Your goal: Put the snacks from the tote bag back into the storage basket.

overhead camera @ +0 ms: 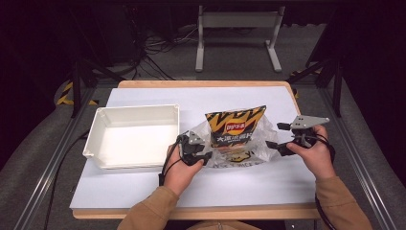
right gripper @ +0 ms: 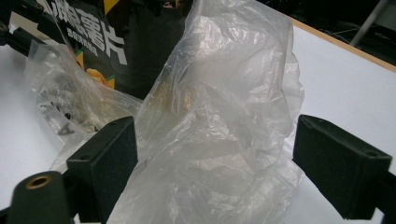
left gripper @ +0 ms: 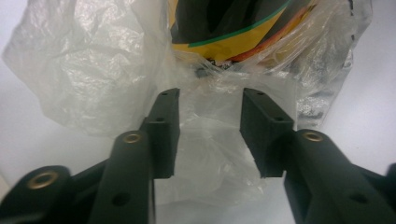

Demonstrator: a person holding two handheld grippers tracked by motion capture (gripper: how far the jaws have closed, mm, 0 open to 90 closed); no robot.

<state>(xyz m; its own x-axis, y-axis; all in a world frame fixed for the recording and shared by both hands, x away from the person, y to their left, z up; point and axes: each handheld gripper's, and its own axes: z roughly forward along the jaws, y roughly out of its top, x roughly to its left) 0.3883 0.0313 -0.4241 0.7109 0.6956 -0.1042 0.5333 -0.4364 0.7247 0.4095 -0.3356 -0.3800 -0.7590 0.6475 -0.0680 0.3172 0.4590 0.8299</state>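
1. Working at a clear plastic bag (overhead camera: 239, 143) that holds a yellow-and-black bag of potato chips (overhead camera: 235, 127), the person has a gripper at each side of it, near the middle of the worktop (overhead camera: 268, 182).

2. Chip bag: it stands upright inside the clear bag, its top edge poking above the plastic toward 12 o'clock. It seems still mostly wrapped, so nothing has been pulled free yet.

3. Left gripper (overhead camera: 206, 154): it sits at the clear bag's 9 o'clock side. In the left gripper view its fingers (left gripper: 163, 133) are spread, with a flat fold of plastic (left gripper: 210, 135) lying in the gap between them; the pads are not yet pressed on it.

4. Right gripper (overhead camera: 276, 146): it sits at the bag's 3 o'clock side. In the right gripper view its fingers (right gripper: 107, 163) are spread wide, and a crumpled peak of the clear bag (right gripper: 219, 135) rises between them, not pinched.

5. White tray (overhead camera: 100, 120): it rests at 9 o'clock of the bag, well apart from it, with nothing inside.

6. Judgement: both grippers are lined up on the plastic, but neither grasp has been made. Left to do, as it looks: pinch the film on both sides, open or peel the clear bag, and get the chips out, perhaps into the tray.
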